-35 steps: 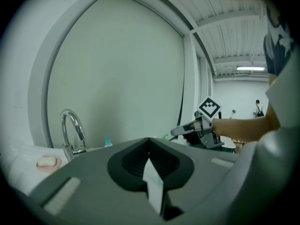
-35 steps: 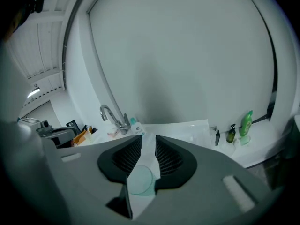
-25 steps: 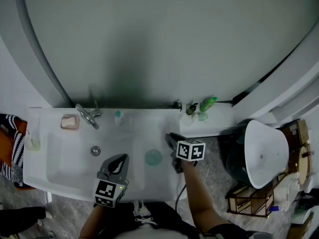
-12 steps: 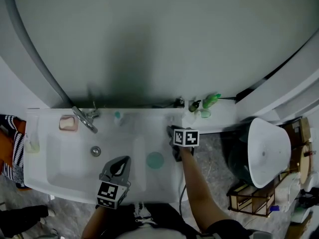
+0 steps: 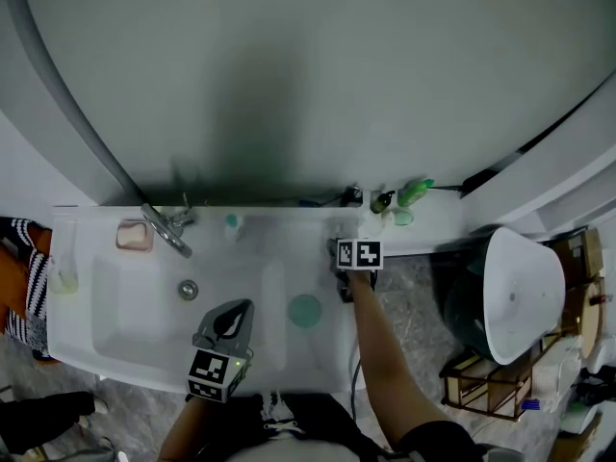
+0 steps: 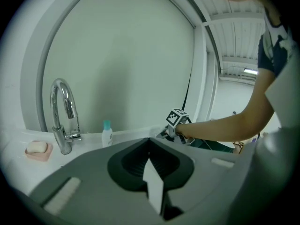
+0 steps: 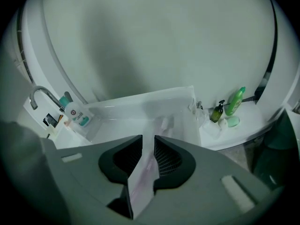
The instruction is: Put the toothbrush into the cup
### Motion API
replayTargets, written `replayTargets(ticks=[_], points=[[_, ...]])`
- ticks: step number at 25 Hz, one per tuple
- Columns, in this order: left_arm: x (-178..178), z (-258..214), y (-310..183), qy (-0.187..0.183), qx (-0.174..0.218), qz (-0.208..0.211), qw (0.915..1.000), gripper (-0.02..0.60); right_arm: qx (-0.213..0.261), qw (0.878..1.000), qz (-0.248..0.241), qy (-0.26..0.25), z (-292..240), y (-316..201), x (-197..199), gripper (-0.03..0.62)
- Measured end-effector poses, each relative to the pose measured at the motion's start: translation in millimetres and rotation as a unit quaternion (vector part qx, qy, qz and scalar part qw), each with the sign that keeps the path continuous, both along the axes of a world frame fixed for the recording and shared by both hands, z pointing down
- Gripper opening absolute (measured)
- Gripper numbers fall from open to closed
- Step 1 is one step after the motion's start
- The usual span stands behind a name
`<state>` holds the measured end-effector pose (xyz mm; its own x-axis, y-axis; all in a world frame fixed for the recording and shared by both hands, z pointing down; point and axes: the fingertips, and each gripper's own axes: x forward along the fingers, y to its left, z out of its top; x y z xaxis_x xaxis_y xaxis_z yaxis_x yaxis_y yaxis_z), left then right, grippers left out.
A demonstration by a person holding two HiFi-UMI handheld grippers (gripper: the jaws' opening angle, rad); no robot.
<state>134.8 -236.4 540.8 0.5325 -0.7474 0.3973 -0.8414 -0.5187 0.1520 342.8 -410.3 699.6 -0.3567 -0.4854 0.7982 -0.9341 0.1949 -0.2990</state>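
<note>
Toothbrush [image 7: 164, 122]: a pale, blurred shape lying on the right part of a white sink [image 5: 87, 335], toward its far edge. It is not in the cup. In the right gripper view its pinkish length shows through the gap between that gripper's fingers.

Seen from overhead, going from the left:

- A pink soap [image 5: 135, 236] sits at the sink's far left corner.
- Just right of it stands a chrome tap [image 5: 166, 227], its spout reaching over the basin.
- The drain [image 5: 188, 289] lies nearer, in the basin floor.
- A small white bottle [image 5: 231, 225] with a teal cap stands at the far edge, right of the tap.

The left gripper [image 6: 150, 139] hovers over the sink's near edge, right of the drain. Its fingers are clenched together with nothing between them.

Just to its right is the cup [image 5: 305, 309], seen from above as a teal round. It stands on the flat right part of the sink, apart from both grippers.

The right gripper [image 7: 148, 137] is farther off and to the right of the cup, tilted down over the toothbrush. Its fingers are released, a narrow gap apart, and have just been closing. The toothbrush lies in line with that gap, and the pads do not press on it.

On a ledge right of the sink stand a dark pump bottle [image 5: 382, 201] and a green bottle [image 5: 416, 192]. At the far right is a white bowl-shaped thing [image 5: 520, 296].
</note>
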Motion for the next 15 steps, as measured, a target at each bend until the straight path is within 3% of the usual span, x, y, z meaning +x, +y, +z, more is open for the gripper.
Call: replayTargets(ticks=[6, 15], points=[[-15, -2, -9, 0.001, 0.009, -0.018, 0.9998, 0.000, -0.045, 0.998, -0.007, 0.052, 16, -3, 3, 0.103], [-20, 0, -7, 0.001, 0.008, -0.020, 0.9998, 0.000, -0.076, 0.990, -0.014, 0.121, 23, -2, 7, 0.054]])
